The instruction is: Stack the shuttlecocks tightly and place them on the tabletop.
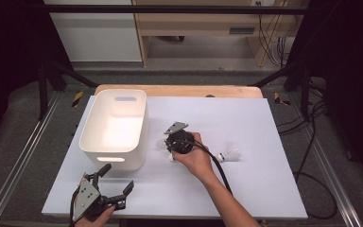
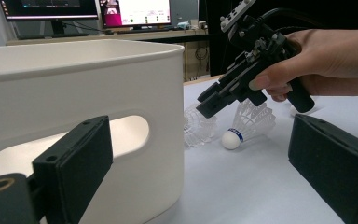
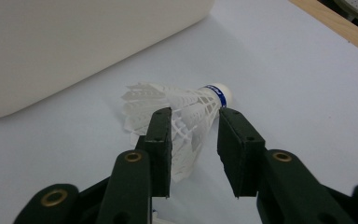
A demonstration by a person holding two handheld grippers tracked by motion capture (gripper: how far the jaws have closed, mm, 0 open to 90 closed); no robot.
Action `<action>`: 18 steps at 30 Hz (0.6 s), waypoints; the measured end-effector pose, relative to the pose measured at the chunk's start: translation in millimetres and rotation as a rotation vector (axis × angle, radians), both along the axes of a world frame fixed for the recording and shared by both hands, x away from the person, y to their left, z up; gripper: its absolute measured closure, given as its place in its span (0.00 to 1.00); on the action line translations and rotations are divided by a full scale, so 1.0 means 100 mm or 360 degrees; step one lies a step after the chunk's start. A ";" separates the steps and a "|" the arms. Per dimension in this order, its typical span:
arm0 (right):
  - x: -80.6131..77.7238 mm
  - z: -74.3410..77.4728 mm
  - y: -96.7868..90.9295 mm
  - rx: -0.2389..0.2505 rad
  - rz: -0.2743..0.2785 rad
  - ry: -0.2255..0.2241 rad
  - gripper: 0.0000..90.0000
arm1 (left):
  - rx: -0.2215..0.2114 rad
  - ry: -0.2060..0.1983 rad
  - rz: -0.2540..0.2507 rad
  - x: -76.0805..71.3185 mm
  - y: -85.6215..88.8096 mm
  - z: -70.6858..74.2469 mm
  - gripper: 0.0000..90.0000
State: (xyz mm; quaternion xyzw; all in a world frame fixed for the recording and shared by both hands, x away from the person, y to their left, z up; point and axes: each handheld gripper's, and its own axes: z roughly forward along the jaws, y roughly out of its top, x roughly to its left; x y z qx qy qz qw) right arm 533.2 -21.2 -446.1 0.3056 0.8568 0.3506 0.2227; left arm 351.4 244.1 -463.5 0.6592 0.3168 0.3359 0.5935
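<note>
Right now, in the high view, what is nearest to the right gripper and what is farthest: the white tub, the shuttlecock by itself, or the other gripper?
1. White plastic tub, just left of the right gripper.
2. Lone white shuttlecock, to its right.
3. Left gripper, near the table's front edge.

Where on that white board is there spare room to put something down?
The far right of the white board, beyond the lone shuttlecock, is bare, as is the front strip right of the left tool. It is crowded beside the white bin, where the right tool works over shuttlecocks.

From above, my right hand (image 1: 196,156) and gripper (image 1: 178,142) cover most of two shuttlecocks (image 1: 163,144); I can't tell whether the pads touch.
</note>
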 end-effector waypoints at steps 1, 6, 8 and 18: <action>0.00 -0.01 0.00 -0.0006 -0.0001 0.0002 0.75 | 0.0000 -0.0001 0.0000 0.00 0.00 0.00 0.07; 0.01 -0.02 0.00 -0.0022 0.0003 0.0011 0.87 | 0.0009 0.0000 -0.0005 0.00 -0.01 0.00 0.07; 0.01 -0.03 0.01 -0.0027 0.0010 0.0011 0.90 | 0.0012 0.0000 -0.0007 0.00 -0.01 0.00 0.07; 0.02 -0.02 -0.02 -0.0032 0.0003 0.0008 1.00 | 0.0017 0.0006 -0.0002 0.00 -0.01 0.00 0.07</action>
